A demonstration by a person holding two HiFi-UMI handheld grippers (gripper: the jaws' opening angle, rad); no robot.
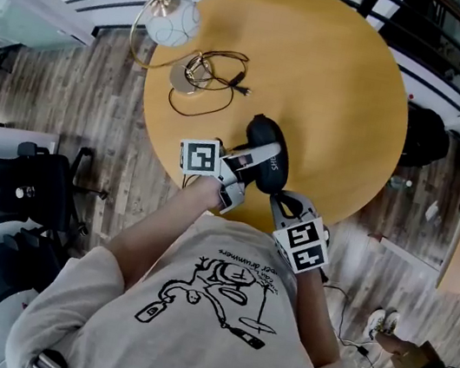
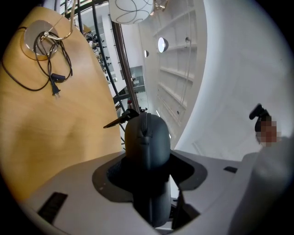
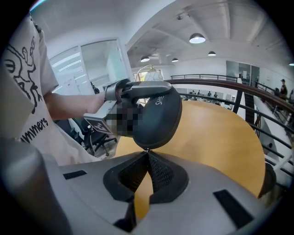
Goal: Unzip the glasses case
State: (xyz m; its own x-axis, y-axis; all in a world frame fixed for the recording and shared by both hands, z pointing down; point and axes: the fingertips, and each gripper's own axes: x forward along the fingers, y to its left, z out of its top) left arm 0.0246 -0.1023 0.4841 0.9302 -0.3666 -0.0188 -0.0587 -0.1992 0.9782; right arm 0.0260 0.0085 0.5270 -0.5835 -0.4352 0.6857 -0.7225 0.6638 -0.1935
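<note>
Head view: found the glasses case (image 1: 266, 141) over the near part of the round table (image 1: 343, 93), gripped across its middle by the left gripper (image 1: 257, 155), with the right gripper (image 1: 279, 198) tucked in at its near end. Looked like the opening step: pull caught, zip not yet run. Plenty of bare wood beyond. Lamp (image 1: 172, 21) and cable (image 1: 207, 87) well apart at the far left. Table edge and the person's chest close behind.

Left gripper view: showed the jaws spread wide yet pressed onto the glasses case (image 2: 147, 137) from both sides, with the zip seam (image 2: 145, 121) running up the middle, closed as far as could be seen. Table (image 2: 46, 133) off to the left, open air ahead.

Right gripper view: showed the jaws pinched together at their tips on a small glint at the lowest point of the glasses case (image 3: 158, 117), most likely the zip pull (image 3: 146, 150). Called next for a steady drag along the seam and round the curved end, left grip firm against it. Room aplenty over the table (image 3: 220, 137), little toward the body.
</note>
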